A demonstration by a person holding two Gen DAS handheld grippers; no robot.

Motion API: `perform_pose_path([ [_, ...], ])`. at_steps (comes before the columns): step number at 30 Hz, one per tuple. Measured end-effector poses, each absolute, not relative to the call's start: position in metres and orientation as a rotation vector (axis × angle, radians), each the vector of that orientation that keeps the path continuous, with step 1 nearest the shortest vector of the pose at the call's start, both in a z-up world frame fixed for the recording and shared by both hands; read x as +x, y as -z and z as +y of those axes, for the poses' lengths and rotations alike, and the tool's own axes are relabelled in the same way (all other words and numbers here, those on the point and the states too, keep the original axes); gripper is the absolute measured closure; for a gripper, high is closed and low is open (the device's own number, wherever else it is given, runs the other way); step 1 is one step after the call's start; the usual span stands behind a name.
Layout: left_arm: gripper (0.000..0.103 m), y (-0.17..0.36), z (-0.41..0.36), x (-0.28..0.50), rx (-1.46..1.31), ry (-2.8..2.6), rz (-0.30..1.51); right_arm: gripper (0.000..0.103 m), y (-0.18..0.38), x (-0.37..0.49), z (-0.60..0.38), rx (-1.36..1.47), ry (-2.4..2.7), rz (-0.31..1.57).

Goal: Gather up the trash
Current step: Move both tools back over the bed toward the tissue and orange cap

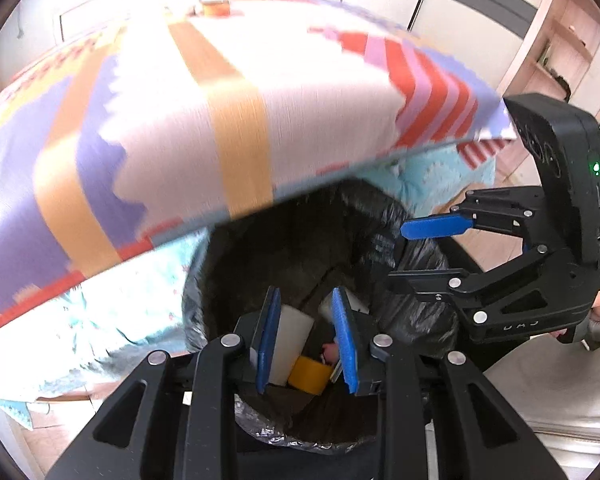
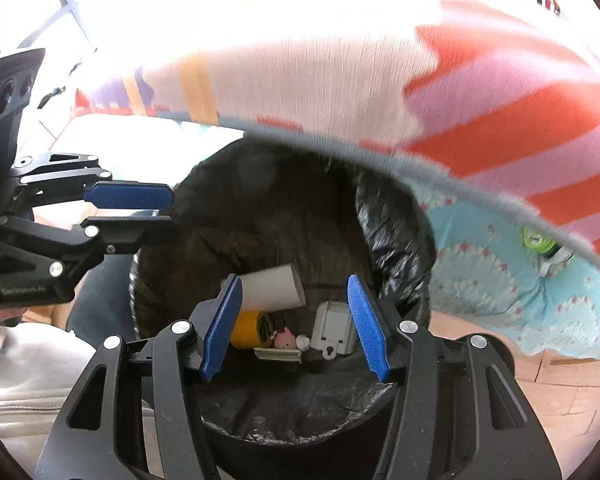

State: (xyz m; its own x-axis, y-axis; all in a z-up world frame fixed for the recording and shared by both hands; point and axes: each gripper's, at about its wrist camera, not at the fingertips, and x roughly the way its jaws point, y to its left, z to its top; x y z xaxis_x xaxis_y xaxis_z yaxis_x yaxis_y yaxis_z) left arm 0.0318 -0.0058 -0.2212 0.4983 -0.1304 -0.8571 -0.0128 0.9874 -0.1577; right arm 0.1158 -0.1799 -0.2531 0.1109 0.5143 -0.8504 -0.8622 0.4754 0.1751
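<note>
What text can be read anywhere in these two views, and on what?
Raised letters, possibly "UMI" seen upside down, not certain: on the black plastic body of the right gripper, left wrist view.
Small pale print ending ".AI", the rest too blurred: on the black plastic body of the left gripper, right wrist view.
Nothing else readable, including on the trash in the black-bagged round bin.

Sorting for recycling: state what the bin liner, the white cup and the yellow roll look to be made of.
Bin liner: thin black plastic film, glossy and crinkled.
White cup: likely paper, matte, thin rim; could be plastic.
Yellow roll: seems to be tape, smooth and slightly shiny; core material unclear.
</note>
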Motion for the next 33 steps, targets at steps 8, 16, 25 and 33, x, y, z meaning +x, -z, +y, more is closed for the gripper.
perform_pose_path([
  [8,0.077,0.169,0.01,0.031,-0.112,0.057,0.924,0.049,0.215,0.117,-0.182,-0.366,-1.092,0.946],
  [16,0.077,0.136,0.031,0.049,-0.067,0.028,0.848,0.049,0.175,0.121,-0.177,-0.34,-1.138,0.848],
  [25,0.077,0.108,0.048,0.078,-0.049,0.03,0.785,0.049,0.146,0.138,-0.159,-0.334,-1.146,0.759],
  [33,0.077,0.097,0.072,0.113,-0.066,0.023,0.775,0.049,0.134,0.167,-0.139,-0.317,-1.134,0.722],
])
